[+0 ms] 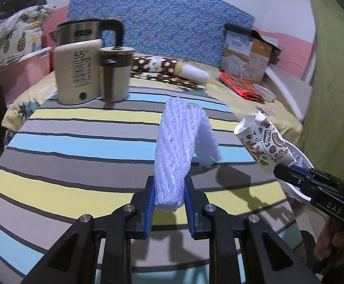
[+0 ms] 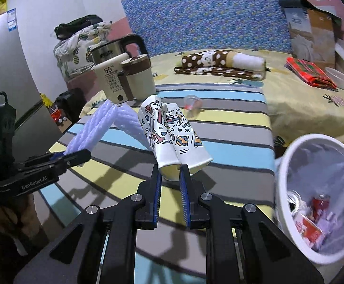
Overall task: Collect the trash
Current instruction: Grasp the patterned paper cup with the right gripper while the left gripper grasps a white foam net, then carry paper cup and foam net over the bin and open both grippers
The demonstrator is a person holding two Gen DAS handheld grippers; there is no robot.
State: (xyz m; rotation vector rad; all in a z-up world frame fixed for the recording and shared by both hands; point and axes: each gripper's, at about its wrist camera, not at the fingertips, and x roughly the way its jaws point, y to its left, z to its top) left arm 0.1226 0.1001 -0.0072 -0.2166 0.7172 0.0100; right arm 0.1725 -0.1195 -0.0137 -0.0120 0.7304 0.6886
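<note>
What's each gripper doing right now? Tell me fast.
Left gripper: closed on the white foam net, lifted off the striped cloth.
Right gripper: closed on the crushed paper cup, beside the bin.

The left gripper (image 1: 169, 203) points forward and downward, its blue-padded jaws closed narrowly on a white foam net (image 1: 172, 153) that stands up between them. The right gripper (image 2: 169, 184) also tilts downward, its jaws pressed tight on the flattened bottom end of a patterned paper cup (image 2: 172, 137). Each gripper shows in the other's view, side by side. A hand (image 2: 8, 215) wraps the left gripper's handle from below.
</note>
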